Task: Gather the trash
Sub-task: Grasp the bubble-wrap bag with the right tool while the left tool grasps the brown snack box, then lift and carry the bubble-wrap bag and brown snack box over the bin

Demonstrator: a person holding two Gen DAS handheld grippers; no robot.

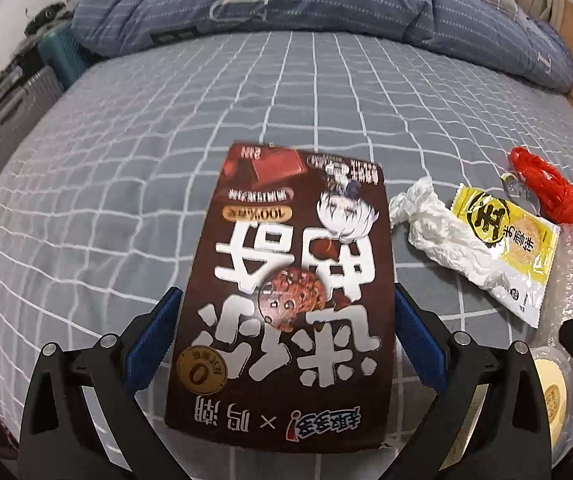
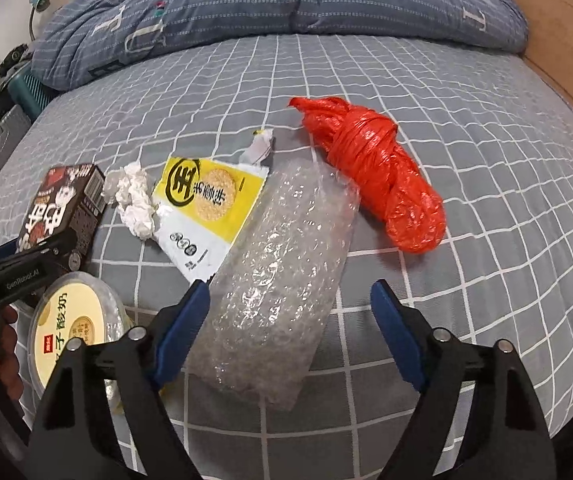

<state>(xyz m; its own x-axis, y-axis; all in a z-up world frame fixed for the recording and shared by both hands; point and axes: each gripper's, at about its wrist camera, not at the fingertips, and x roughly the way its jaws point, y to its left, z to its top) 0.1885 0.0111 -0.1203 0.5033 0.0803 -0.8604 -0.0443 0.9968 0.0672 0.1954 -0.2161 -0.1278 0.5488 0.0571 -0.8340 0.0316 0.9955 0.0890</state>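
Note:
My left gripper (image 1: 286, 320) is shut on a brown cookie box (image 1: 290, 292), its blue pads pressed on the box's two sides; the box also shows in the right wrist view (image 2: 60, 210). My right gripper (image 2: 290, 308) is open, with a piece of clear bubble wrap (image 2: 282, 276) lying between its fingers on the bed. A yellow snack wrapper (image 2: 202, 208), a crumpled white tissue (image 2: 134, 200), a knotted red plastic bag (image 2: 378, 176) and a round yogurt cup (image 2: 74, 320) lie close by.
Everything lies on a bed with a grey checked sheet (image 2: 446, 80). A folded blue quilt (image 2: 286, 0) runs along the far side. A wooden bed frame (image 2: 566, 40) is at the right; boxes and clutter (image 1: 18, 92) stand beyond the left edge.

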